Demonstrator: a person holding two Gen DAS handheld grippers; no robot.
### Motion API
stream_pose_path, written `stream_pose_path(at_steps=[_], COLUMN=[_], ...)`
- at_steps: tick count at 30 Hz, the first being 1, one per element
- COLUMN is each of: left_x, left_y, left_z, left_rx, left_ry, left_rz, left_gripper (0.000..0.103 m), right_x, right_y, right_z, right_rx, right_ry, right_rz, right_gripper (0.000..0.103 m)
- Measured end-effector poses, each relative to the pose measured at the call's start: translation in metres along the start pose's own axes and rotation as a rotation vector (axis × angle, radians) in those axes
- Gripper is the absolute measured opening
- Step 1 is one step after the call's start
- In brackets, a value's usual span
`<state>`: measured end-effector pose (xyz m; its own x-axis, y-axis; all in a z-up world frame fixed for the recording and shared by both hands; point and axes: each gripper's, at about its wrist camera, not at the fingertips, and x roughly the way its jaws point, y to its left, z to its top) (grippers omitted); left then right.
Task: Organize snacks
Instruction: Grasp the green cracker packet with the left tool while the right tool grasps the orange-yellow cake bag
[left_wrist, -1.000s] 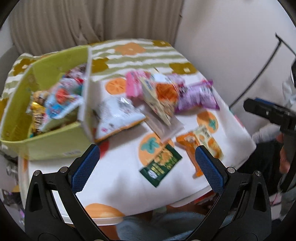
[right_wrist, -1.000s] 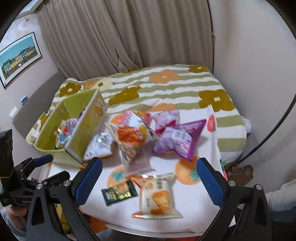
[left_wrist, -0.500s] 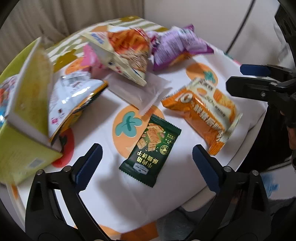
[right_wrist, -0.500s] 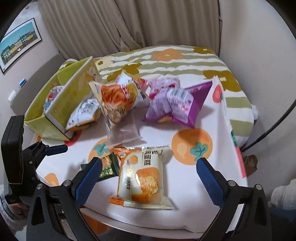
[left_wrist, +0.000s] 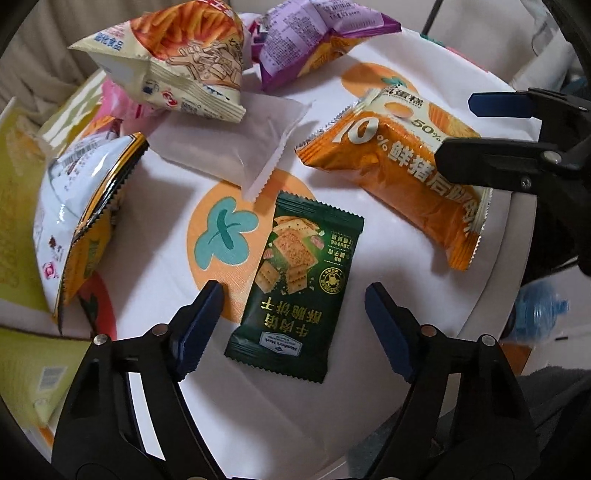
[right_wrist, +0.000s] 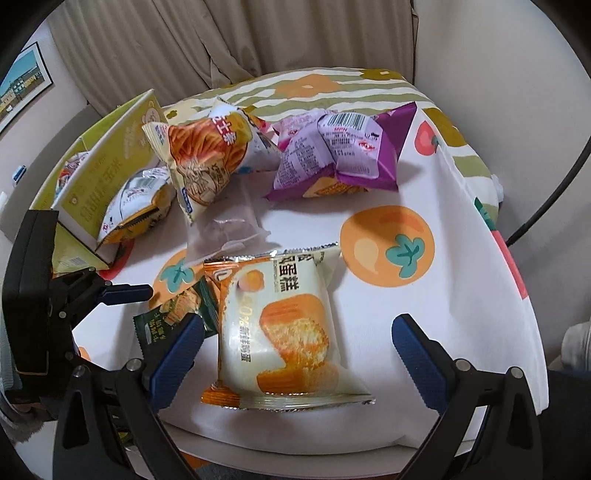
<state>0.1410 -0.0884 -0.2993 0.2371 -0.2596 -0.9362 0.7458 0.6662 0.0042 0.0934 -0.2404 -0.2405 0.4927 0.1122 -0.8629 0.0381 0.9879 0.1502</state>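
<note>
A white table (right_wrist: 424, 306) with orange fruit prints bears the snacks. Toward its near edge, the orange cake packet (right_wrist: 280, 328) lies between the wide-apart right gripper (right_wrist: 295, 347). Just beside that packet, the green cracker packet (left_wrist: 295, 284) lies between the left gripper (left_wrist: 293, 314), whose jaws have just been closing, pads clear of it.

Glossy film: green cracker packet (left_wrist: 295, 284) between the left tool's matt blue pads (left_wrist: 197, 328); woven printed cloth (left_wrist: 155, 258) beneath.

light: soft, even indoor; shadows faint; glare on foil packs; fisheye warp + dark vignette at edges; sharp mid-frame
</note>
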Motion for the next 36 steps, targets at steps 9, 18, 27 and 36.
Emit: stream_pose_path(at_steps=[9,18,27,36], left_x=[-0.003,-0.005,-0.011,-0.015], left_y=[-0.012,-0.010,0.001,0.011], left_z=[0.010,0.015,0.004,-0.001], left_rx=[0.106,0.034,-0.053,-0.144], left_ry=[0.010,0.012,0.015,0.004], left_rz=[-0.030,-0.007,0.015,0.005], left_gripper=[0.044,0.042,0.042,0.042], right_x=[0.009,0.020,0.045,0.042], right_y=[0.007,0.010,0.011,0.016], right_z=[-0.005,-0.004,0.001,-0.002], right_rx=[-0.040,-0.077,-0.115,-0.148], right_ry=[0.023,0.043,0.106,0.094], right_rz=[-0.026,-0.040,-0.020,-0.004], right_gripper=[0.101,0.101,0.081,0.063])
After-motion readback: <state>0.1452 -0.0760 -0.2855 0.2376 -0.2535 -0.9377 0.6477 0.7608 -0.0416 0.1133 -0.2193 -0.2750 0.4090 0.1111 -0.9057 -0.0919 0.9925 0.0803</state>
